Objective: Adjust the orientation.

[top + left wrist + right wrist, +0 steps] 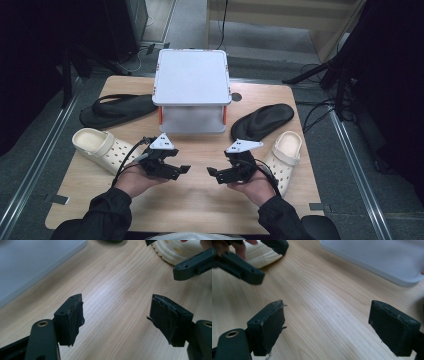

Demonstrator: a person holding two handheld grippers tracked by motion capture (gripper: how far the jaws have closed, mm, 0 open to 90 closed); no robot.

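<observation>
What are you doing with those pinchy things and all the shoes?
A person holds the left gripper and the right gripper low over the middle of the wooden table, tips facing each other. Both are open and hold nothing. A cream clog and a black flip-flop lie at the left, another cream clog and black flip-flop at the right. A lidded white box stands at the back. No shoe has been picked up yet.

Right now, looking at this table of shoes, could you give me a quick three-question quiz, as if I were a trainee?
1. True or false: the left claw holds a shoe.
2. How many black flip-flops lie on the table?
3. Which sits nearest the right claw: A) right cream clog, B) left flip-flop, C) white bin?

Key: 1 false, both claws are open and empty; 2 two; 3 A.
</observation>
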